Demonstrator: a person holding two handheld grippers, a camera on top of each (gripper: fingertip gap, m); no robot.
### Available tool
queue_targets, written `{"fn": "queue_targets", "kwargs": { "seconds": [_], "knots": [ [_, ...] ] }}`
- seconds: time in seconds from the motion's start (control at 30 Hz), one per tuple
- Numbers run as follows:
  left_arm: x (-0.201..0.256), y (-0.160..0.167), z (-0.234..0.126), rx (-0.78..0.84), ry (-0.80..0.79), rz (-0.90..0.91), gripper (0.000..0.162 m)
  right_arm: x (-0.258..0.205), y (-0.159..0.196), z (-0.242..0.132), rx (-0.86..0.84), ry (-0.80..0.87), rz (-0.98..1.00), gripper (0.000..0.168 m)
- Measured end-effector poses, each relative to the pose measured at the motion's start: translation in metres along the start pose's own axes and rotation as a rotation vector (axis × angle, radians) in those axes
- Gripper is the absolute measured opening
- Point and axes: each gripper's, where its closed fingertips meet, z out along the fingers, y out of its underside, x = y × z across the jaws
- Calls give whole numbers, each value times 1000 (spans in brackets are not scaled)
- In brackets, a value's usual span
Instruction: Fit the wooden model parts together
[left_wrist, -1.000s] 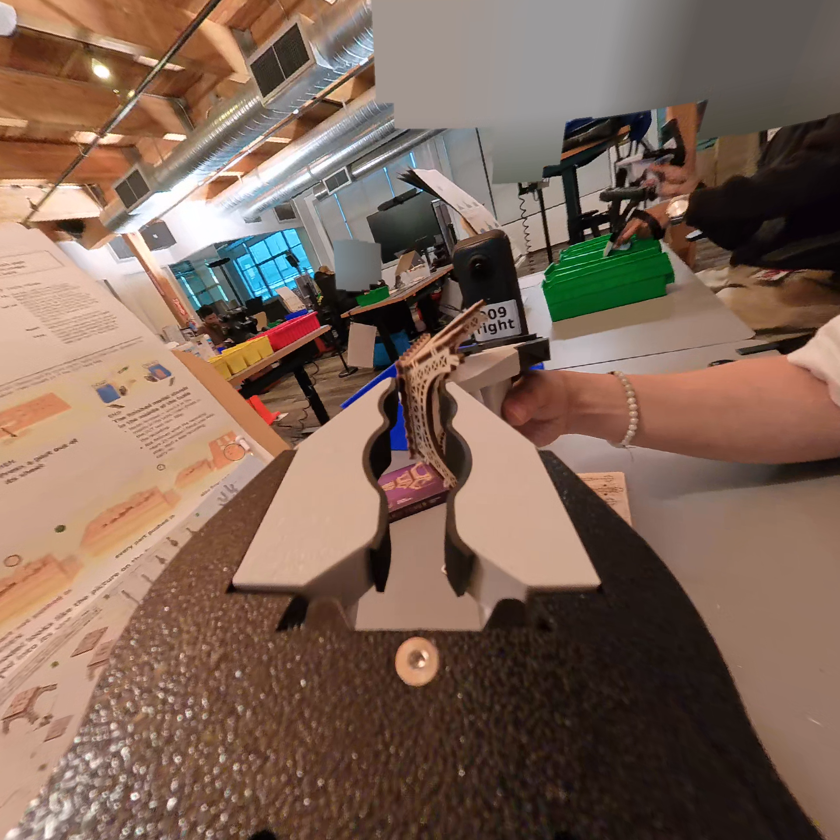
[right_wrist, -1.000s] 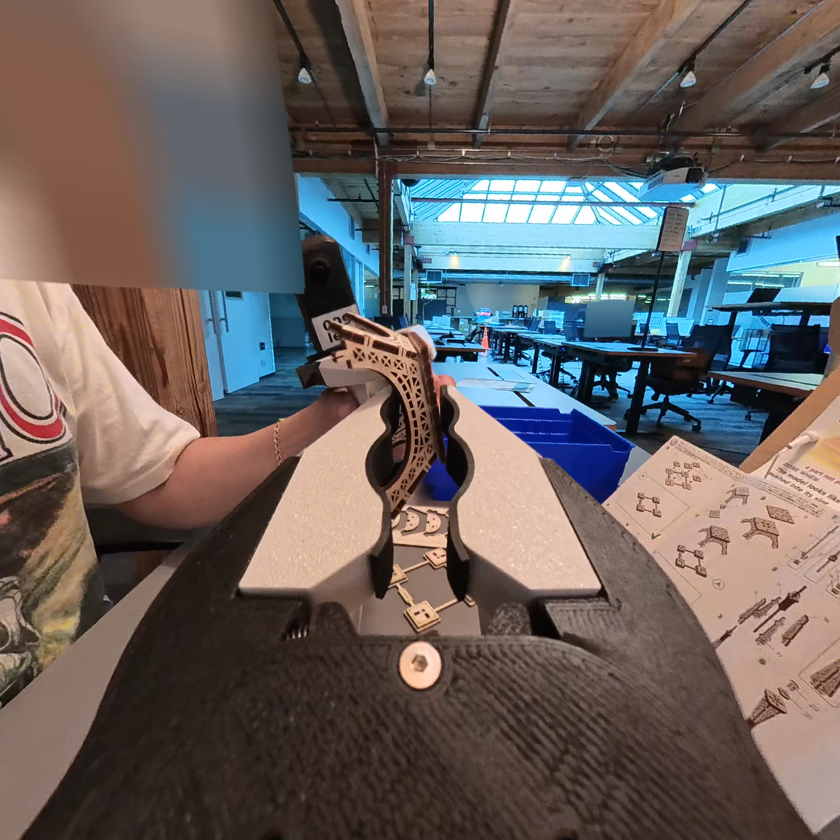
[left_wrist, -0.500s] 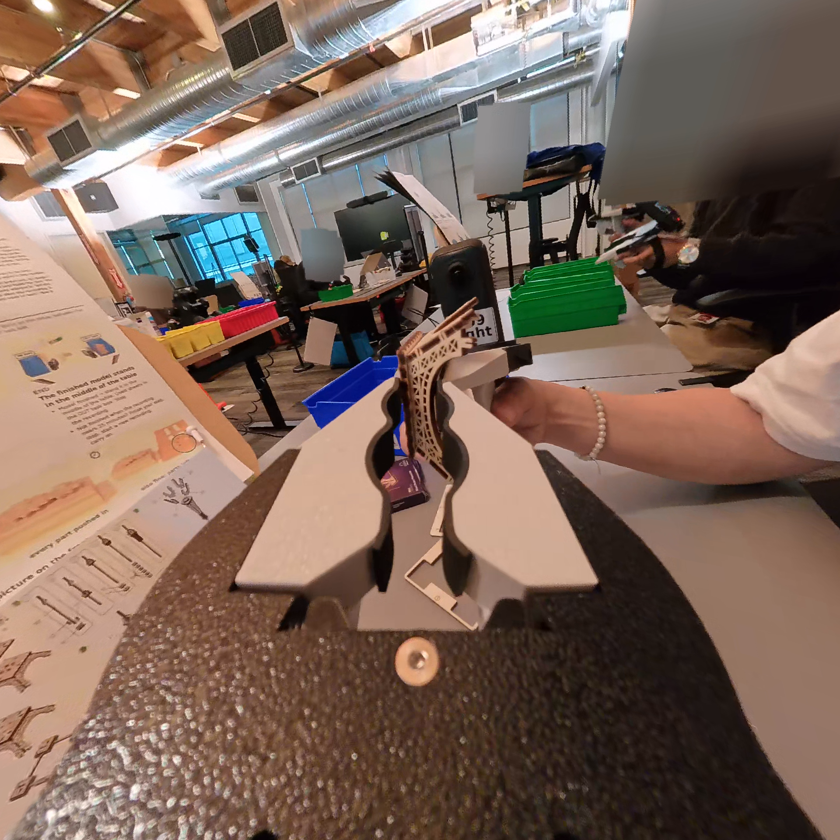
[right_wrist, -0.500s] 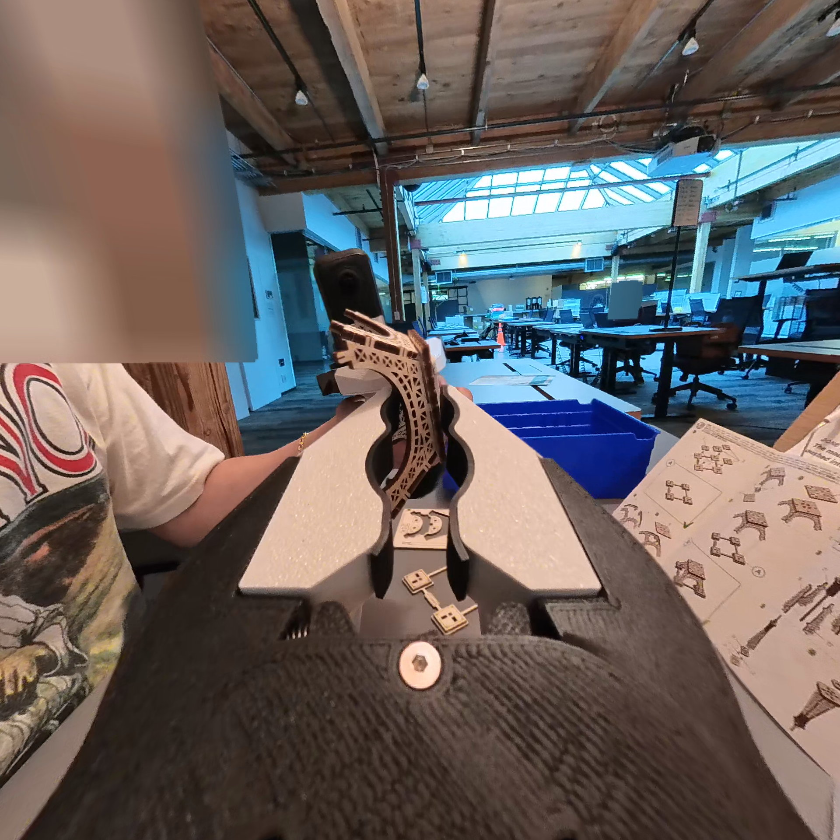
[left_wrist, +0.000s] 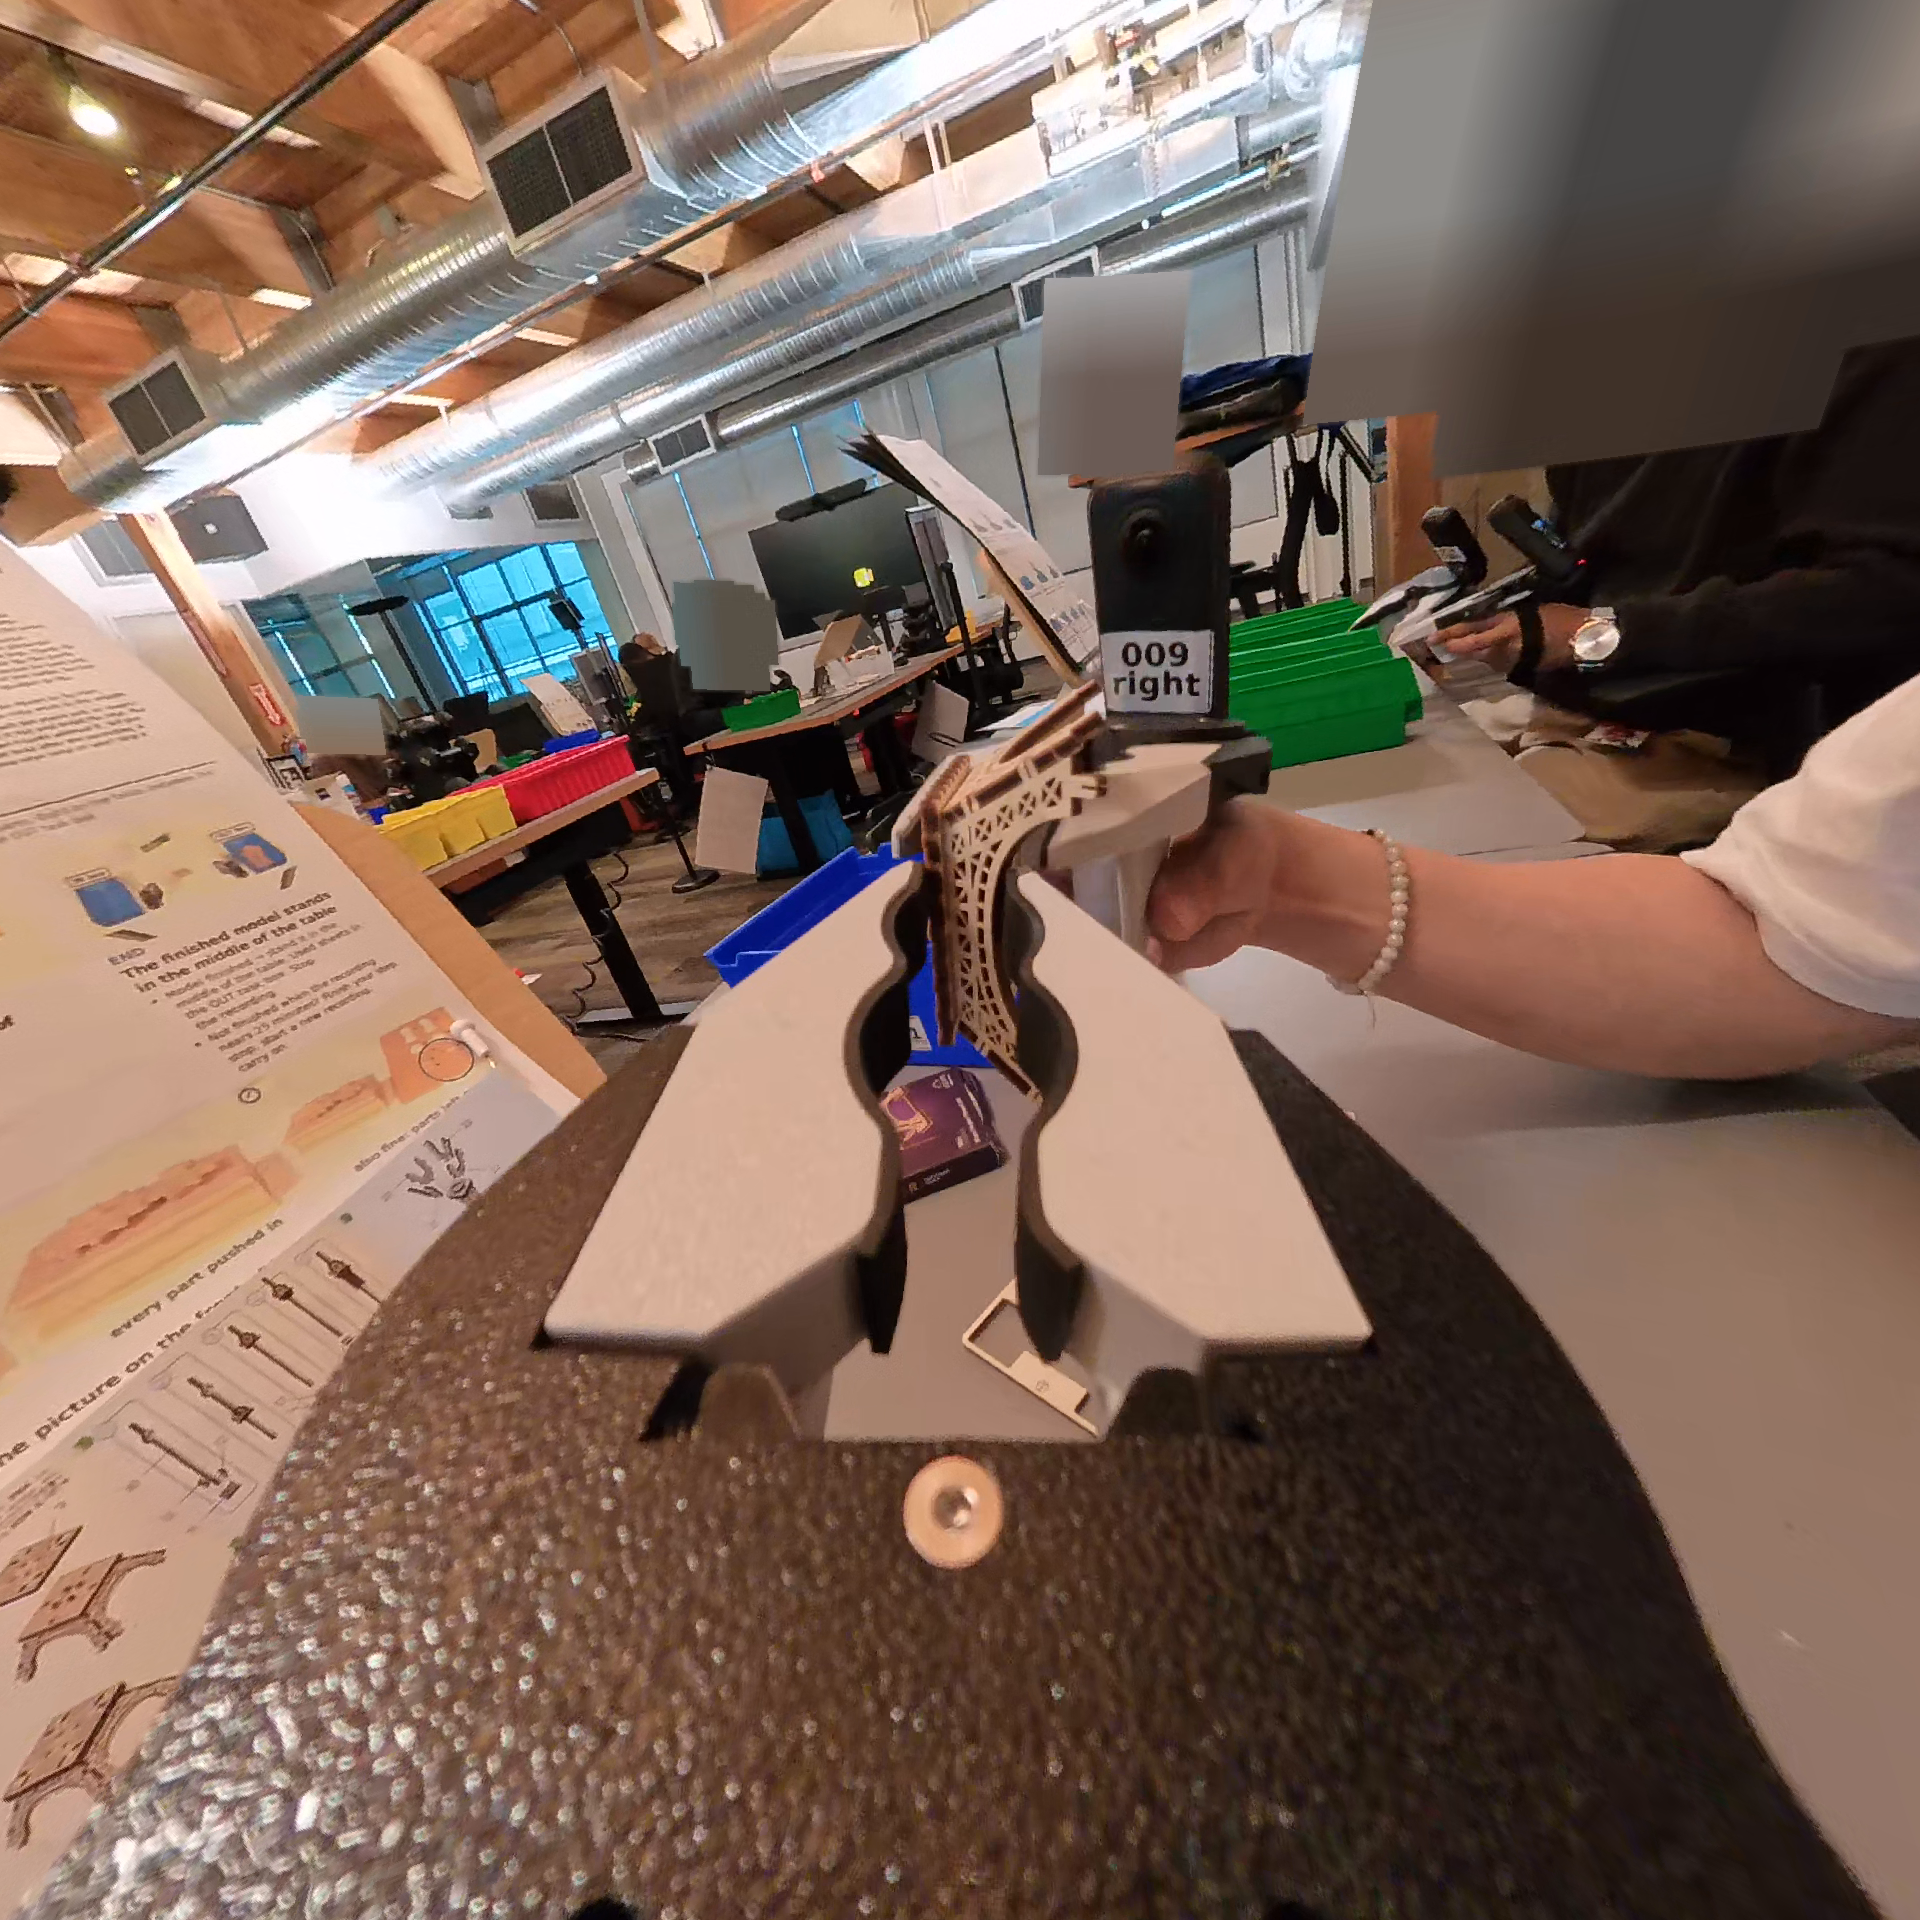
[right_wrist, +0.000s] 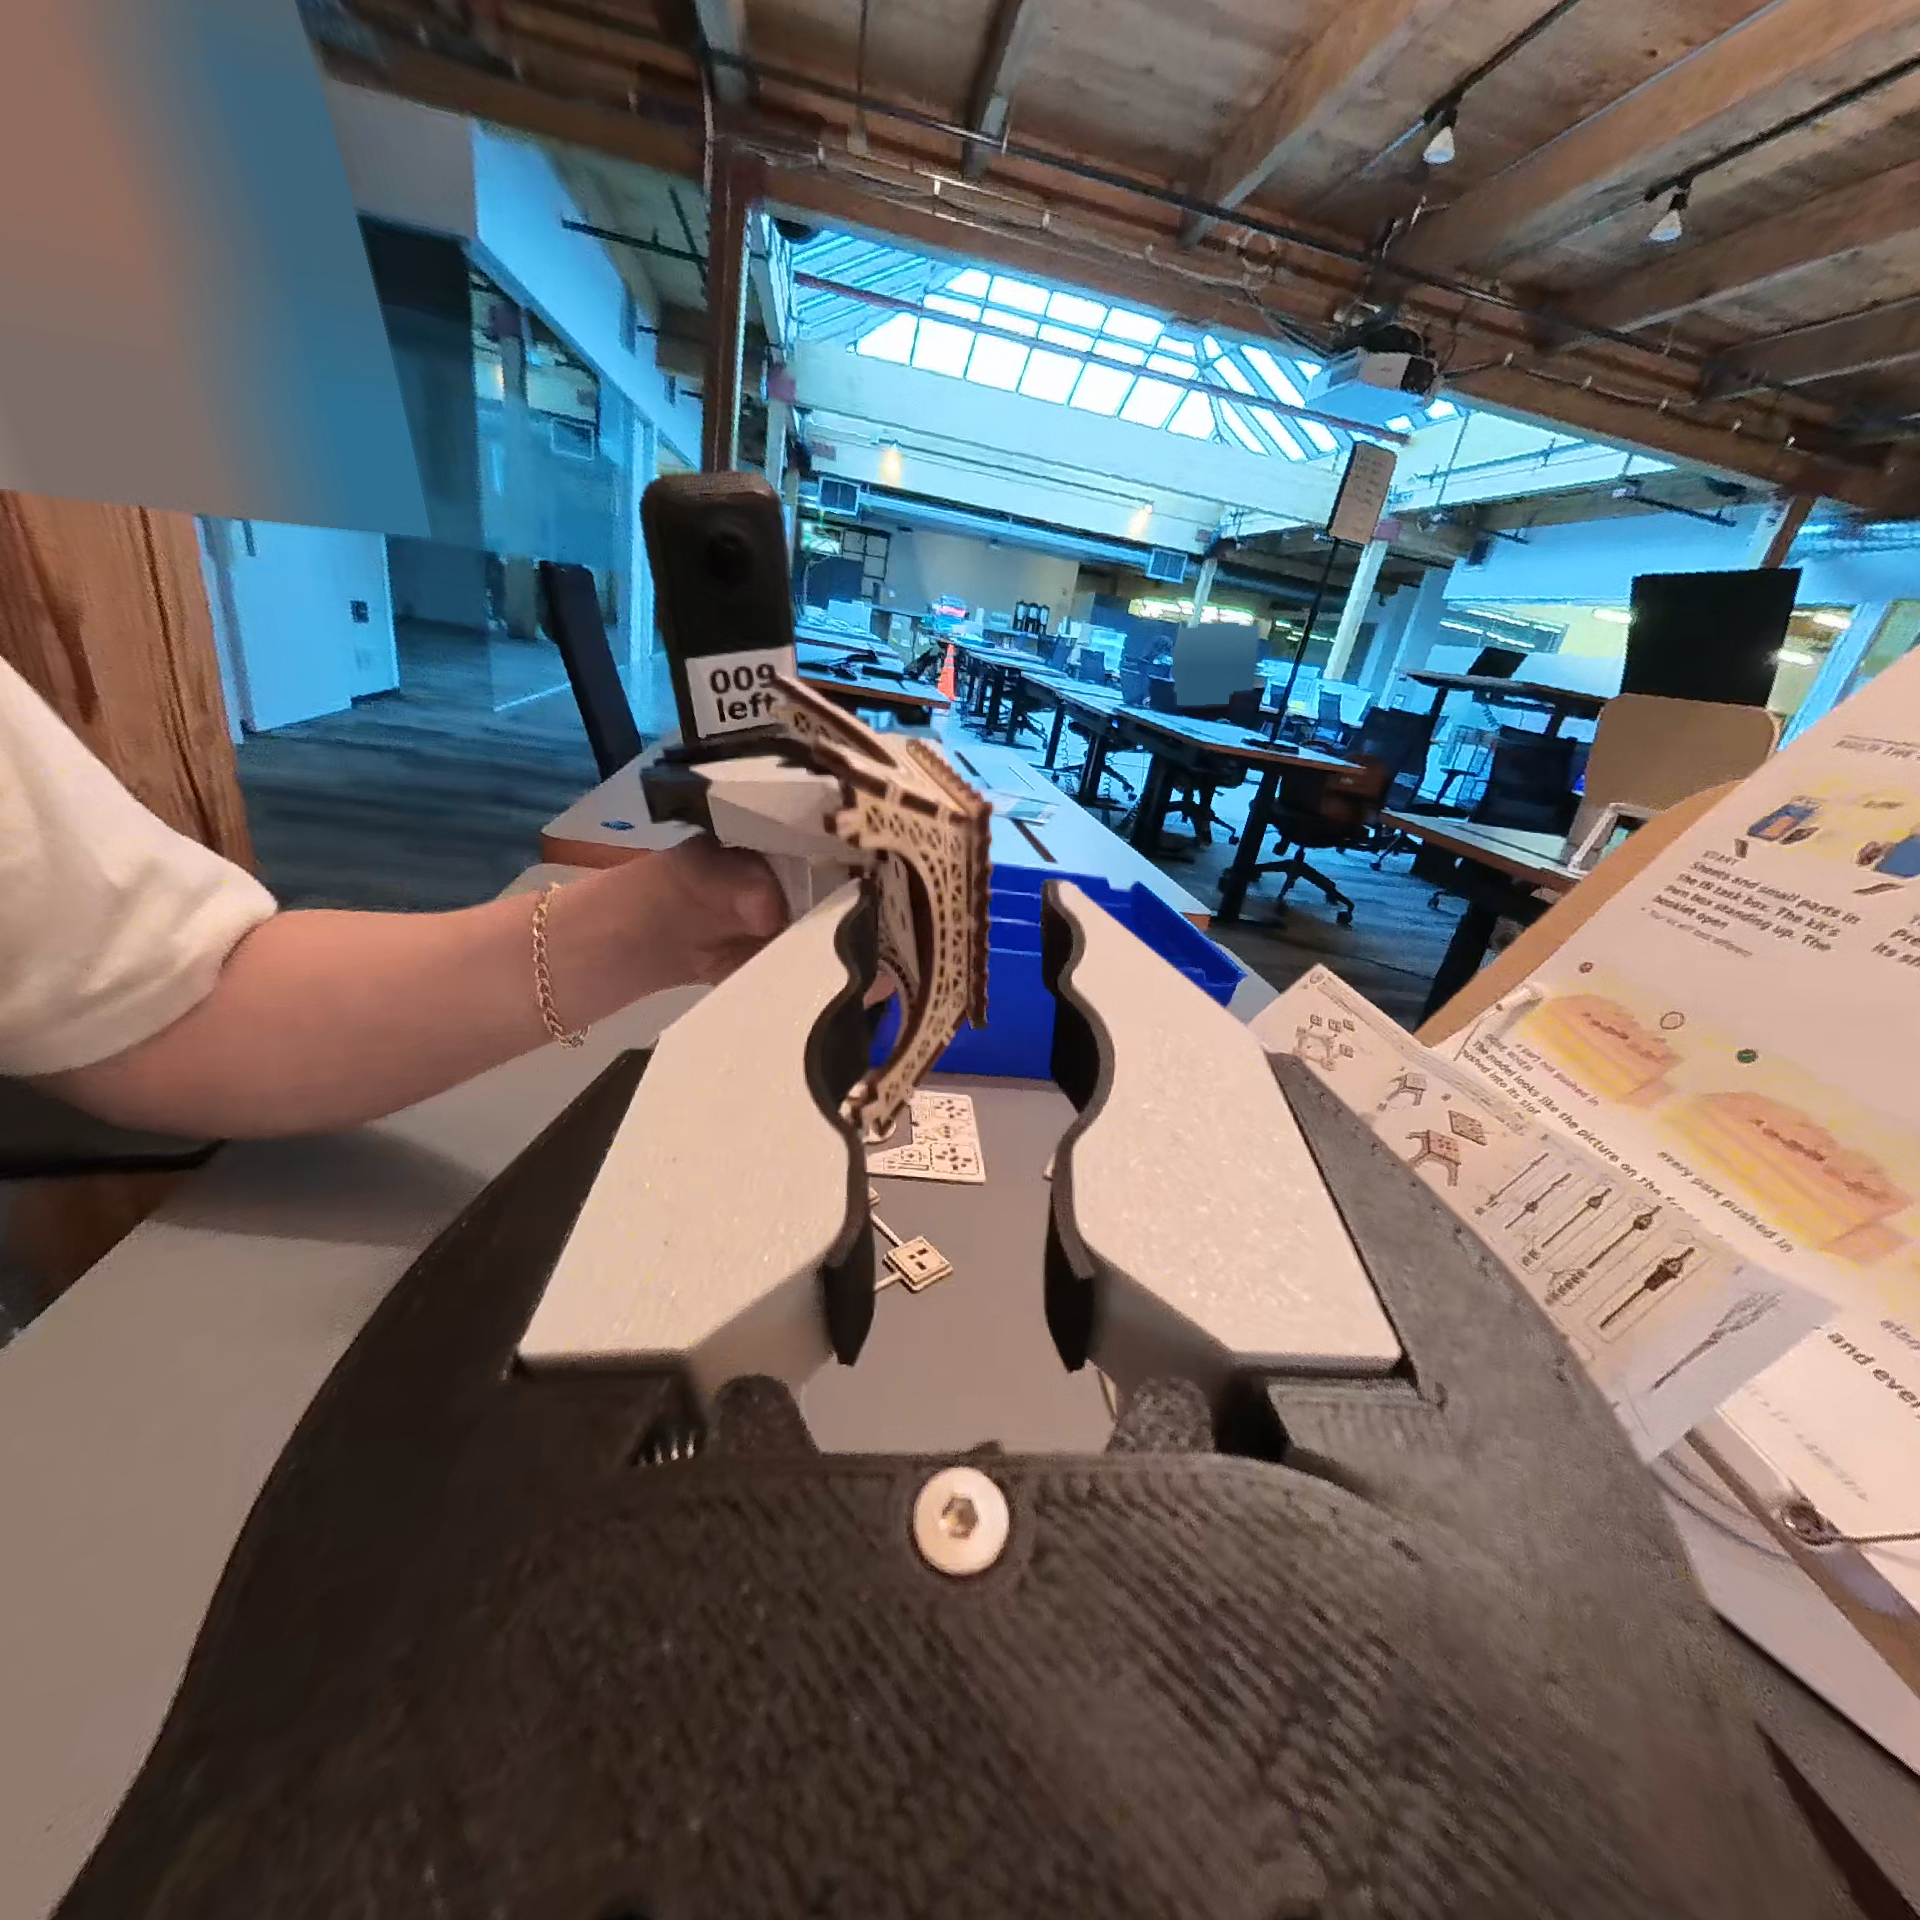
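While jaws of right gripper (right_wrist: 951, 904) wide around it, wooden model part (right_wrist: 920, 914) clamped by left gripper (left_wrist: 964, 883), blue bin (right_wrist: 1013, 977) behind.

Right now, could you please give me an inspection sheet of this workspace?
Surface: grey table, matte and flat.
Job's things: lattice part held up in the air; part sheet, small squares and cut frame lie on the table.
Clutter: purple box, blue bin, propped instructions.
Grippers: left gripper shut on the lattice part; right gripper open, with the part beside one finger.
Cables: thin cord at the instructions' lower edge.
Surroundings: green bins and another person's hand at the next table; office desks beyond.
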Motion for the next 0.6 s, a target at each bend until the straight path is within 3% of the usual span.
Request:
{"fn": "queue_targets", "kwargs": {
  "seconds": [0.23, 0.6],
  "knots": [
    [0, 0, 0, 15, 14, -1, 11, -3, -2, 3, -28, 11, -35, 14],
    [-2, -2, -1, 18, 5, 12, 11, -1, -5, 5, -21, 39, -43, 15]
  ]
}}
